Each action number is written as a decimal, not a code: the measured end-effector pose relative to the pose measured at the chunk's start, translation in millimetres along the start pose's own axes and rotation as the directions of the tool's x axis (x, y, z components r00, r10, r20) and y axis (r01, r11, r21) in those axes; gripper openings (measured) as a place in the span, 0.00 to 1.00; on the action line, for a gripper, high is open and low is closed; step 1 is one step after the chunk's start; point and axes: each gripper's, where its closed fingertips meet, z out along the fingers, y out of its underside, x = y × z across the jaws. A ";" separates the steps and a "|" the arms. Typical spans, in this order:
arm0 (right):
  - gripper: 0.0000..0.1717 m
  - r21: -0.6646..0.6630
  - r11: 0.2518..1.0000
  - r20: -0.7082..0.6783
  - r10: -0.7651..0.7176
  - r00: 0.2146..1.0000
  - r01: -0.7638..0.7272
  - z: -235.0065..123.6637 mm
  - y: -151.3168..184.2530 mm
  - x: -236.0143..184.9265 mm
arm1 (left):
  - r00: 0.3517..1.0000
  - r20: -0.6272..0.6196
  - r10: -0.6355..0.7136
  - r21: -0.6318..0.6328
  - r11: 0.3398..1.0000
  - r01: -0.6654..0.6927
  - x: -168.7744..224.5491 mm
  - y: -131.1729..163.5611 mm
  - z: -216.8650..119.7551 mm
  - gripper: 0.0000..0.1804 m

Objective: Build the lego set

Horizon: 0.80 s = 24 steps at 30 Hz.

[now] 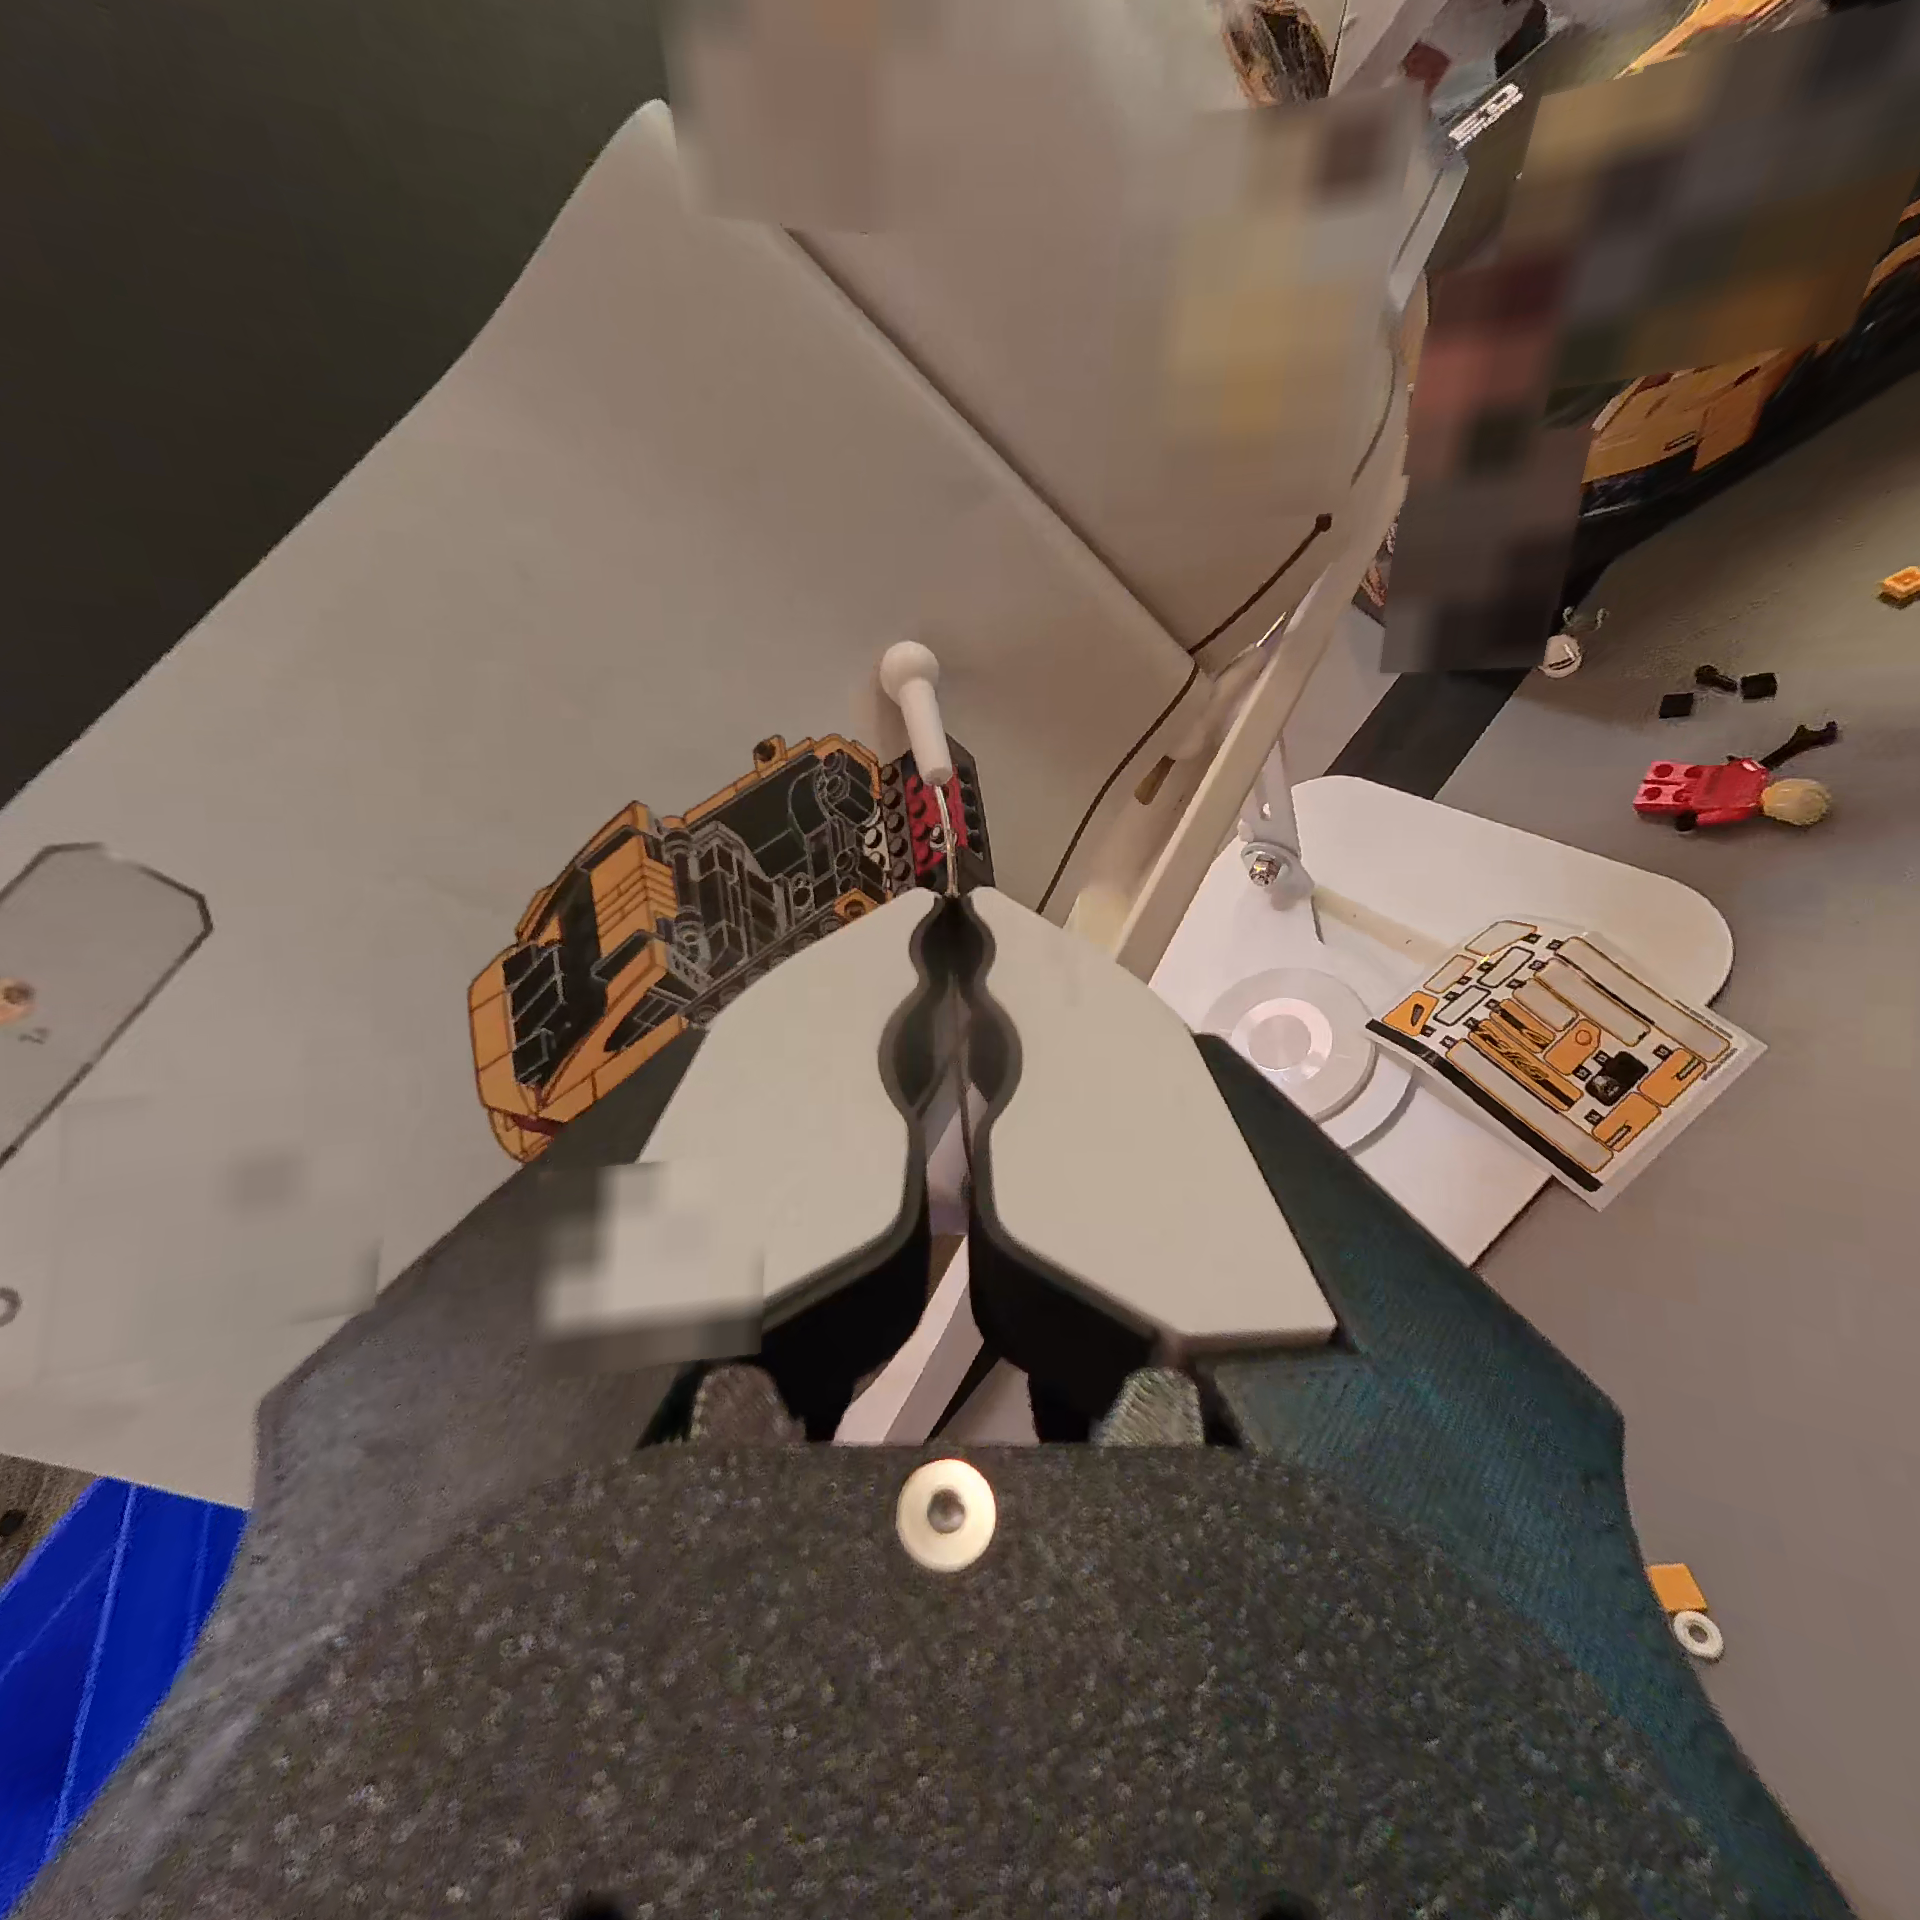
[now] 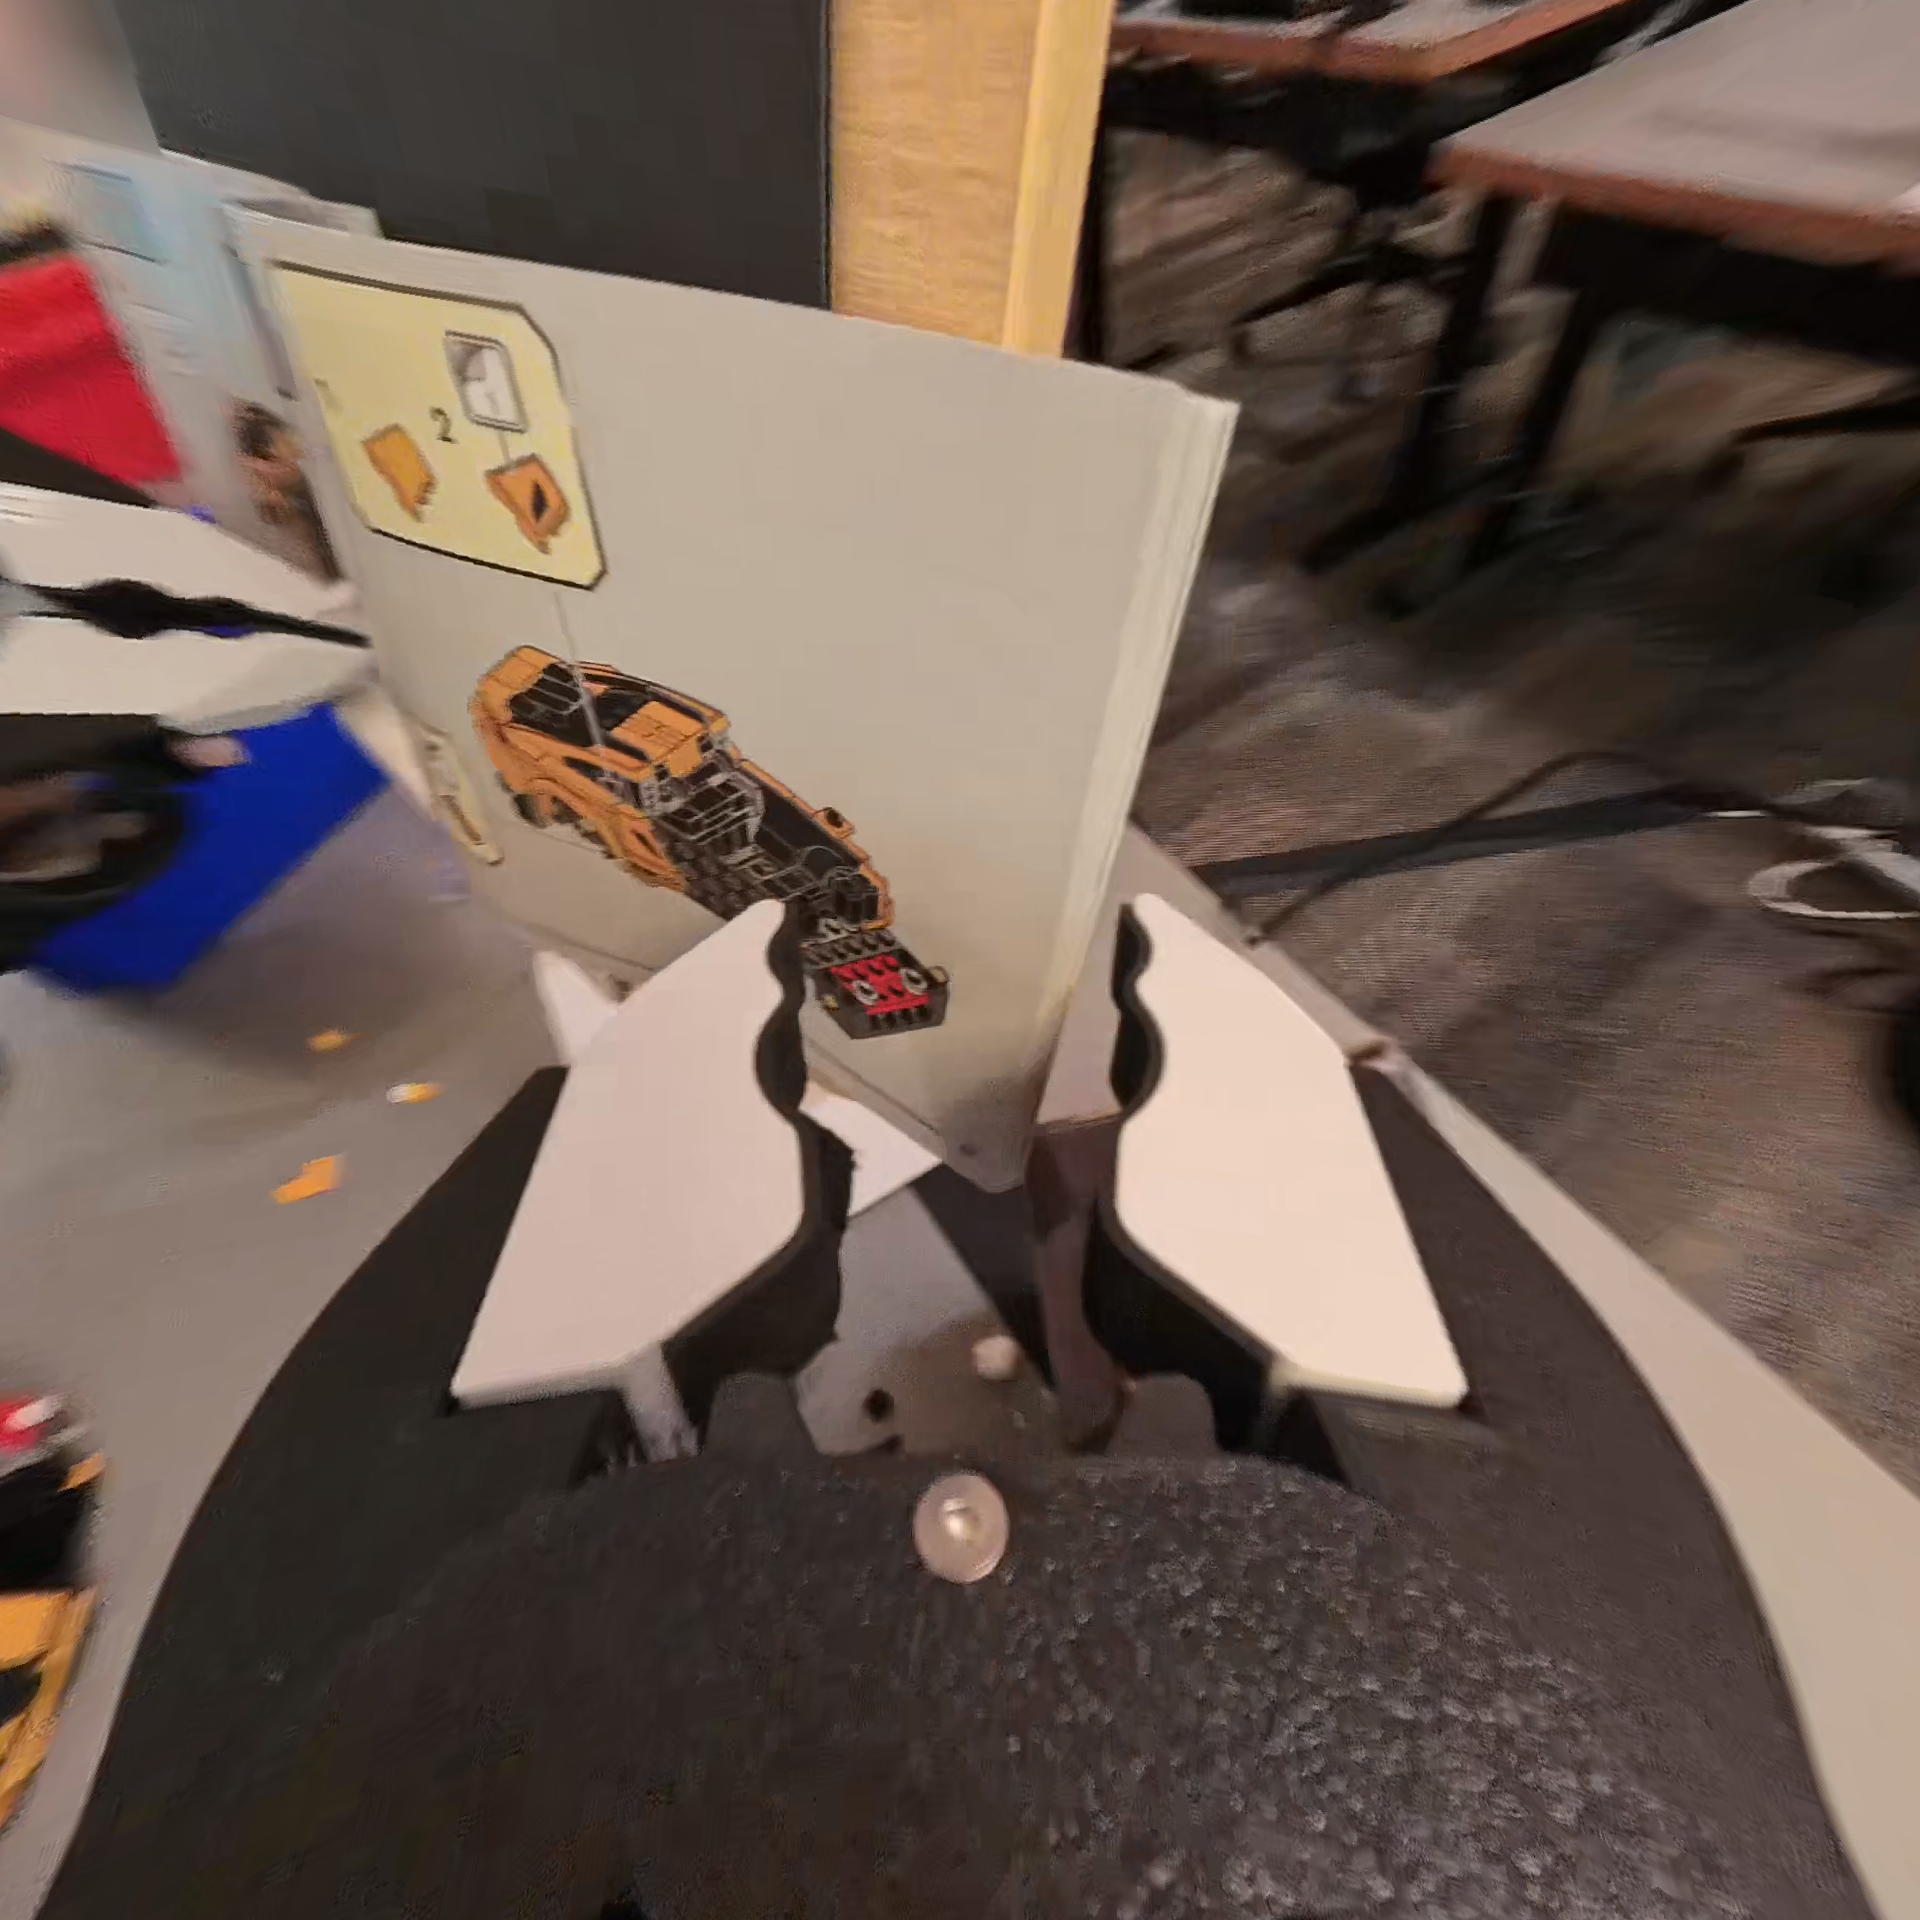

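Left wrist view: left claw (image 1: 951,906) clenched on page-holder wire (image 1: 943,831); right claw (image 2: 956,935) released, straddling booklet (image 2: 831,582) edge.

Indoor light was warm, even, moderately bright; shadows soft. Left wrist view was sharp, mosaic patches along its top; right wrist view was motion-smeared, worst at left and right edges; wide-angle bending curved both frames' borders.
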 end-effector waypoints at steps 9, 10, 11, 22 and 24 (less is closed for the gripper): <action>0.11 0.008 1.000 0.130 0.008 0.992 -0.009 -14.5 13.1 -24.9 | 1.000 0.009 0.013 -0.055 0.998 -0.013 -4.5 7.7 -0.1 0.00; 0.11 0.003 1.000 0.131 -0.002 0.991 0.002 -17.7 15.1 -28.4 | 1.000 0.016 0.006 -0.072 0.997 -0.005 -6.1 9.5 -1.3 0.01; 0.10 0.004 1.000 0.131 -0.009 0.991 0.009 -20.6 16.8 -31.0 | 1.000 0.022 0.004 -0.073 0.997 -0.003 -7.1 9.0 -4.0 0.03; 0.10 0.009 0.997 -0.038 -0.073 0.997 0.074 -35.2 20.5 -27.7 | 0.992 -0.067 0.110 -0.007 0.994 -0.111 51.3 -49.5 19.9 0.01; 0.13 0.003 0.998 -0.060 -0.056 0.997 0.056 -32.8 25.1 -27.5 | 0.995 -0.062 0.079 -0.098 0.992 -0.085 51.7 -37.7 35.5 0.00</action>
